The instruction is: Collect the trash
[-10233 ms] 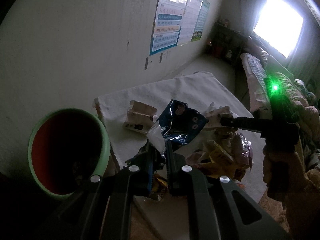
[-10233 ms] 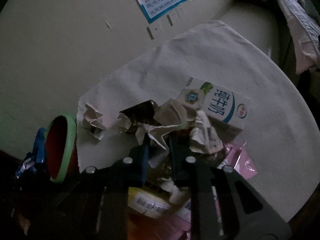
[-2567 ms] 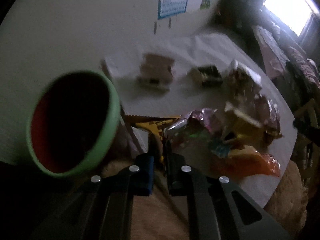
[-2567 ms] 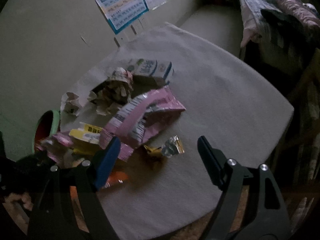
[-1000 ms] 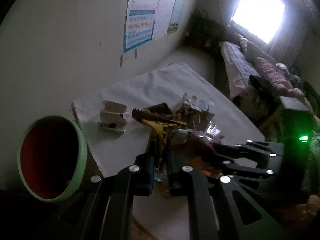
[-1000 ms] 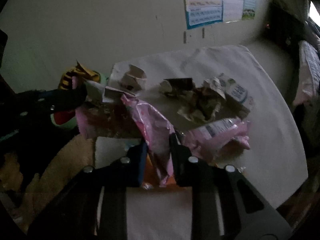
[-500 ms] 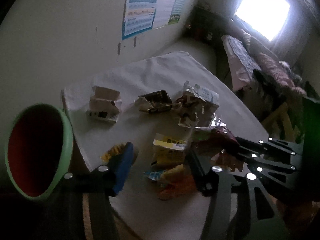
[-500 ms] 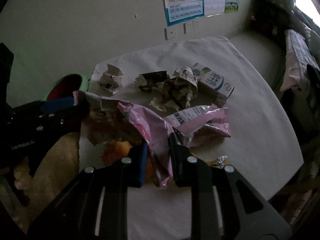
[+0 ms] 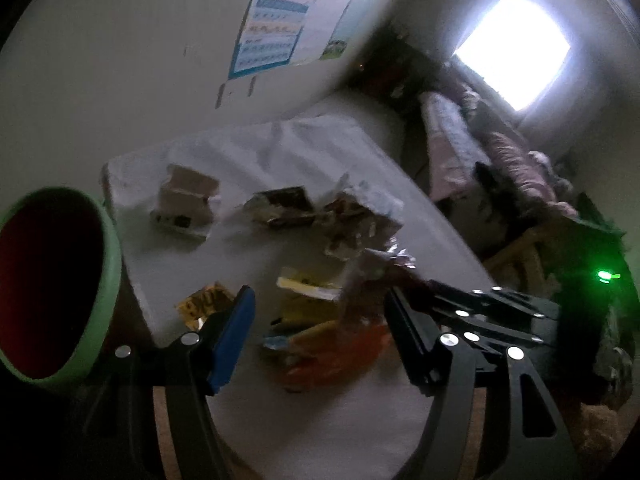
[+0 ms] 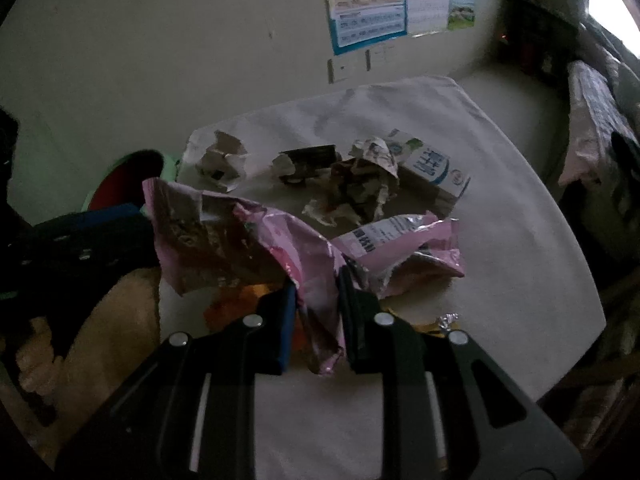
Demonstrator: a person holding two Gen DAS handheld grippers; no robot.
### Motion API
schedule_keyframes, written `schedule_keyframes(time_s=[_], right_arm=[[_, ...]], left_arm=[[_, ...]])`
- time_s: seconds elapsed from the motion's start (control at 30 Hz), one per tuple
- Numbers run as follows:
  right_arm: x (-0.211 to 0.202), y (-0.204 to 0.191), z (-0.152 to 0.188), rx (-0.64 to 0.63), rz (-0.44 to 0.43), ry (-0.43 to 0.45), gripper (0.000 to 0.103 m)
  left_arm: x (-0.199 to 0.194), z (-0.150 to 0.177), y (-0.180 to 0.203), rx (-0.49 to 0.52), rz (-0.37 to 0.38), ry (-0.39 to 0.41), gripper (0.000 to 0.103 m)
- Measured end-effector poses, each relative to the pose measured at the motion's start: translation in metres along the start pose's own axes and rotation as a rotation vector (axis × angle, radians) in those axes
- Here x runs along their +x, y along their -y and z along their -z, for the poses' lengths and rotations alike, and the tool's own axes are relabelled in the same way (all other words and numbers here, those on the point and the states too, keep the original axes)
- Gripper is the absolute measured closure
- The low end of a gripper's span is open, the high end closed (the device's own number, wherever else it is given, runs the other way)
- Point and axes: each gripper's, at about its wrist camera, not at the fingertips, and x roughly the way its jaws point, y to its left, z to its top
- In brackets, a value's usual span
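My left gripper (image 9: 320,332) is open and empty, its jaws wide apart over the yellow and orange wrappers (image 9: 316,320) at the table's near edge. The green-rimmed red bin (image 9: 52,292) stands left of it, off the table corner. My right gripper (image 10: 316,308) is shut on a pink foil bag (image 10: 224,240), held a little above the table; it also shows in the left wrist view (image 9: 460,316). A second pink bag (image 10: 404,244), crumpled paper (image 10: 368,176), a milk carton (image 10: 432,164) and a crushed box (image 10: 222,160) lie on the white cloth.
The white-clothed table (image 10: 520,240) stands against a wall with posters (image 10: 372,4). A bed (image 9: 460,152) and wooden furniture (image 9: 520,244) are to the right, under a bright window (image 9: 516,48). A small foil scrap (image 10: 448,320) lies near the right gripper.
My left gripper has opened and let the yellow wrapper drop onto the table. My right gripper has stayed shut on the pink bag and shifted slightly.
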Motion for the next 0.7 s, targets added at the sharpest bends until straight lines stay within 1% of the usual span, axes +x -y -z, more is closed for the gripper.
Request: schedule_keyframes(time_s=[0.1, 0.13, 0.17, 0.27, 0.33, 0.37, 0.47, 0.53, 0.6, 0.7], right_arm=[[-0.003, 0.012, 0.000, 0.051, 0.029, 0.024, 0.083], [-0.006, 0.018, 0.000, 0.071, 0.038, 0.034, 0.083], [-0.009, 0.023, 0.000, 0.092, 0.044, 0.047, 0.083], [-0.021, 0.035, -0.002, 0.137, 0.048, 0.089, 0.083], [-0.028, 0.039, -0.003, 0.150, 0.048, 0.113, 0.083], [-0.031, 0.039, -0.003, 0.155, 0.049, 0.124, 0.083], [-0.035, 0.040, -0.004, 0.163, 0.043, 0.135, 0.083], [-0.033, 0.039, -0.003, 0.163, 0.038, 0.129, 0.083], [-0.031, 0.038, -0.002, 0.162, 0.033, 0.123, 0.083], [-0.030, 0.038, 0.000, 0.165, 0.024, 0.113, 0.082]], left_arm=[[-0.009, 0.001, -0.002, 0.029, -0.040, 0.046, 0.040], [-0.009, 0.002, -0.006, 0.026, -0.064, 0.054, 0.040], [-0.007, 0.002, -0.013, 0.014, -0.115, 0.053, 0.040], [0.011, 0.004, -0.035, -0.022, -0.251, -0.011, 0.040], [0.029, 0.007, -0.045, -0.016, -0.314, -0.058, 0.041], [0.040, 0.010, -0.048, -0.002, -0.338, -0.096, 0.041], [0.064, 0.015, -0.049, 0.034, -0.333, -0.162, 0.041], [0.076, 0.015, -0.049, 0.041, -0.332, -0.185, 0.042], [0.088, 0.012, -0.052, 0.029, -0.324, -0.210, 0.047], [0.103, 0.012, -0.055, 0.029, -0.340, -0.251, 0.055]])
